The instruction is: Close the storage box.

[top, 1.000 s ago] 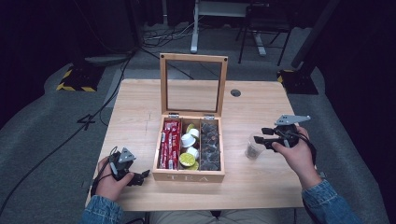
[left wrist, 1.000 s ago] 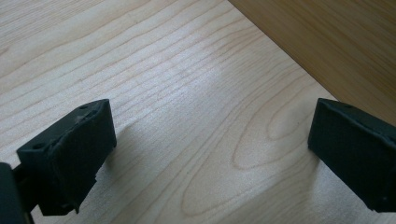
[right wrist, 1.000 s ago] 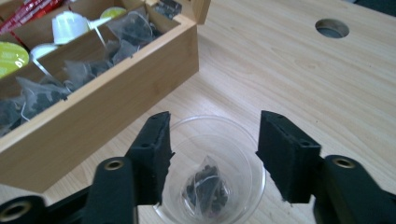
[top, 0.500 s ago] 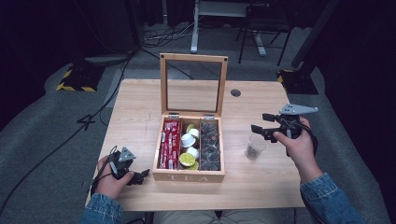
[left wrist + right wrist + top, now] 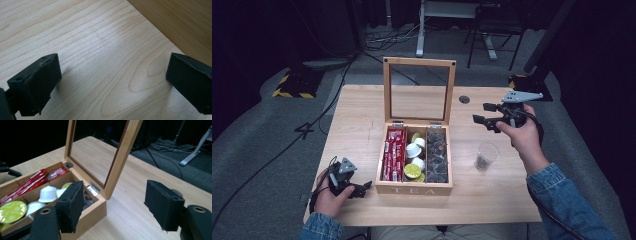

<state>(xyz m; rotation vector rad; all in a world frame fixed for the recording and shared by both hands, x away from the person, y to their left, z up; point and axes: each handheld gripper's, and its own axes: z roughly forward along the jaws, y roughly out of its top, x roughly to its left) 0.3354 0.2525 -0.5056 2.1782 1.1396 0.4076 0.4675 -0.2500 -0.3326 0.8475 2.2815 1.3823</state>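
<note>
Right gripper [image 5: 486, 116] had risen off the plastic cup [image 5: 486, 155], fingers wide, empty; cup left on table [image 5: 362, 115] beside tea box [image 5: 414, 188]. Prob. released. Left gripper [image 5: 362, 189] rested, fingers apart.

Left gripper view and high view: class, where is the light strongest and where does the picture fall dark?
Left gripper view: a pale sheen lies on the table, and the left jaw throws a soft shadow. High view: the table and the tea box are lit, while the floor behind sinks into near black.
</note>
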